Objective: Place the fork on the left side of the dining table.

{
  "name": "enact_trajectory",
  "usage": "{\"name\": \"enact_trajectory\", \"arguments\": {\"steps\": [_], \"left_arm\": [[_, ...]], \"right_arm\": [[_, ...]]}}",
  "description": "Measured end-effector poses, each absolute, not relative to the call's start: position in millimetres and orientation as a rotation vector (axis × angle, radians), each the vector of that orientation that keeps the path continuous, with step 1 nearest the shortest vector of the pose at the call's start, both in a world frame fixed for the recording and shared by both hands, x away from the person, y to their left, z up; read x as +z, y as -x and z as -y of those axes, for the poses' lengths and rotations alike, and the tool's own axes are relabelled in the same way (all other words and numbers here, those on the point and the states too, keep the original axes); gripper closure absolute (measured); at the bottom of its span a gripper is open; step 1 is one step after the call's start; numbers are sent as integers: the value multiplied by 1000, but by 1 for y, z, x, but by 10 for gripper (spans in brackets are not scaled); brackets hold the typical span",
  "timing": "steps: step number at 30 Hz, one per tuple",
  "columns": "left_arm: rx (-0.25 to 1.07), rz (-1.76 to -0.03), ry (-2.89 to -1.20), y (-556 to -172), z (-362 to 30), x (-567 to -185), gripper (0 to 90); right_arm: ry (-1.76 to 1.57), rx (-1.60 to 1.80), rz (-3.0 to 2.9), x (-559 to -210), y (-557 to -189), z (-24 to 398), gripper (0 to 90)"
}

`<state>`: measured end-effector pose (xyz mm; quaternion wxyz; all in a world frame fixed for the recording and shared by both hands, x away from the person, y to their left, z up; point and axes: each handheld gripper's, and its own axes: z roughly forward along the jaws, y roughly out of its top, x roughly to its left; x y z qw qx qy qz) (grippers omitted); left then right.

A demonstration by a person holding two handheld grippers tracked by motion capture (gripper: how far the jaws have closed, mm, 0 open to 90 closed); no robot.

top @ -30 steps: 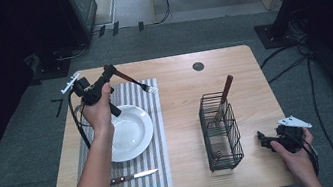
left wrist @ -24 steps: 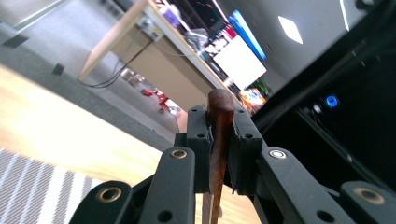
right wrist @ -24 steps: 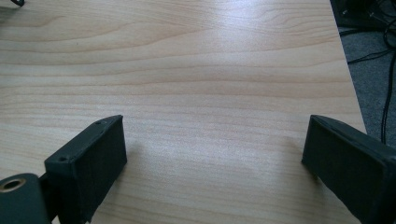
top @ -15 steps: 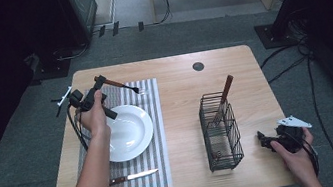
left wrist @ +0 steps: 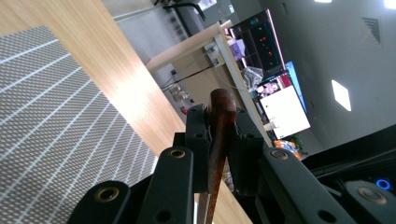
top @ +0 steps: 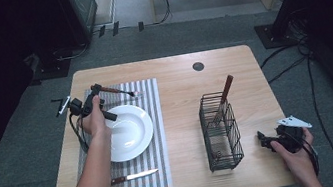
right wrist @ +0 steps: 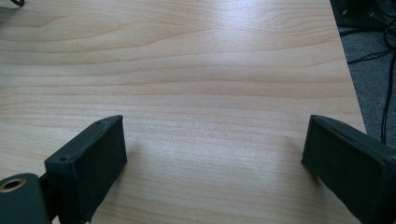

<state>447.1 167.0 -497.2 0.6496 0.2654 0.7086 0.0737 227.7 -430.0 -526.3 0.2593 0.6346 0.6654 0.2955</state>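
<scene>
While the left gripper (top: pixel 94 90), fingers clamped on the wooden-handled metal fork (top: pixel 121 91), has sunk toward the striped grey placemat (top: pixel 154 125) (placement seems imminent), the right gripper (top: pixel 267 139) rests wide open.

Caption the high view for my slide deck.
Left gripper holds a wooden-handled fork over the striped placemat.

Fingers (left wrist: pixel 243 149) clamp wooden handle (left wrist: pixel 219 135).
</scene>
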Motion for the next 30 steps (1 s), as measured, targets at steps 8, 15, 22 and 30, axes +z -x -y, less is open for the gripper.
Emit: {"name": "enact_trajectory", "arguments": {"steps": [8,15,22,30], "left_arm": [[205,-1643,-617,-448,-167,-506,816],[250,-1710,-739,-450,-167,-506,700],[256,-1776,-812,-452,-171,-507,602],[288,-1805,-925,-460,-170,-505,358]], "right_arm": [[-1719,801,-1802,-526,-228,430,59],[-1719,802,-1802,-526,-228,430,59],[-1719,802,-1802,-526,-228,430,59],[-1718,803,-1803,-526,-228,430,59]]}}
